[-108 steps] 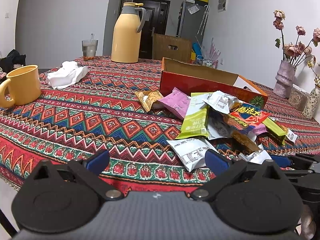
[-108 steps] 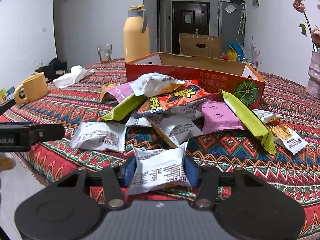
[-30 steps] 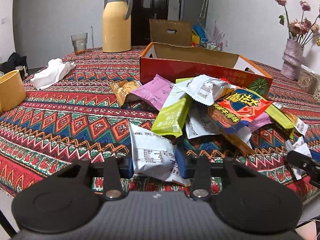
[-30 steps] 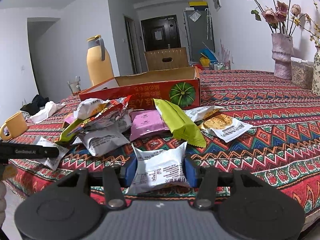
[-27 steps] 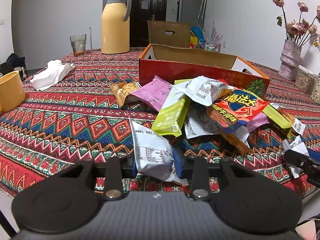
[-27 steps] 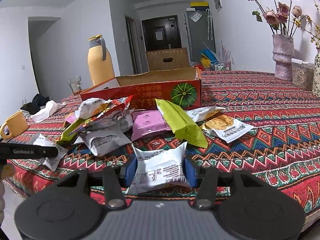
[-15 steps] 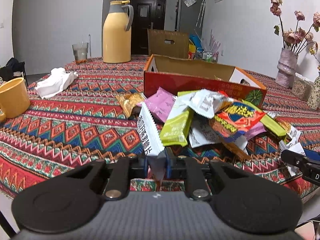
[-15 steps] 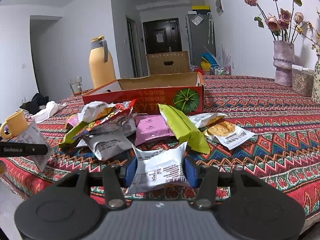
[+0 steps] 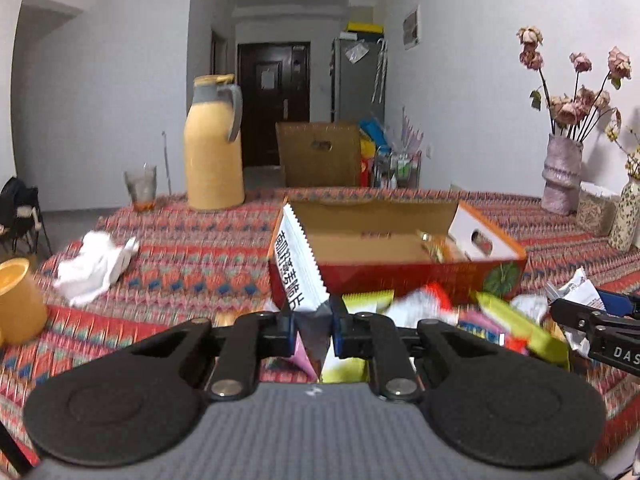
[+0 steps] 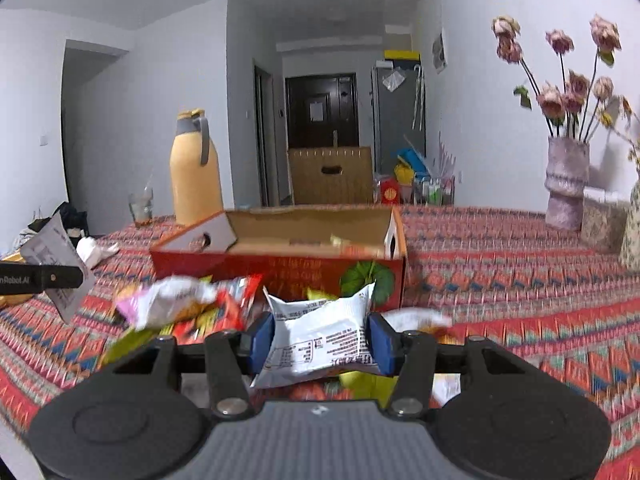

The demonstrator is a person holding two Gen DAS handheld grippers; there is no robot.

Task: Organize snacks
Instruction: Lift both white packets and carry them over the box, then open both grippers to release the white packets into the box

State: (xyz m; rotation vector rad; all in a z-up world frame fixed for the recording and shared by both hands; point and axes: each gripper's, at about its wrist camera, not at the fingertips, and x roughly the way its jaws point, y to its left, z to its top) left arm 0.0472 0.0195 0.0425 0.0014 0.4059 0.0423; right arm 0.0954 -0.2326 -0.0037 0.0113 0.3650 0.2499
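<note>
You had two white packets off the bench: your left gripper [image 9: 311, 326] pinched one white packet [image 9: 298, 266] on edge, your right gripper [image 10: 321, 338] squeezed another [image 10: 320, 342], both before one open red box [image 10: 280, 268].

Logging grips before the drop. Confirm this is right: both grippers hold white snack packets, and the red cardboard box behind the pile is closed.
One thing is wrong: the red cardboard box is open on top, as the left wrist view shows. Left gripper and right gripper do each hold a white snack packet.
</note>
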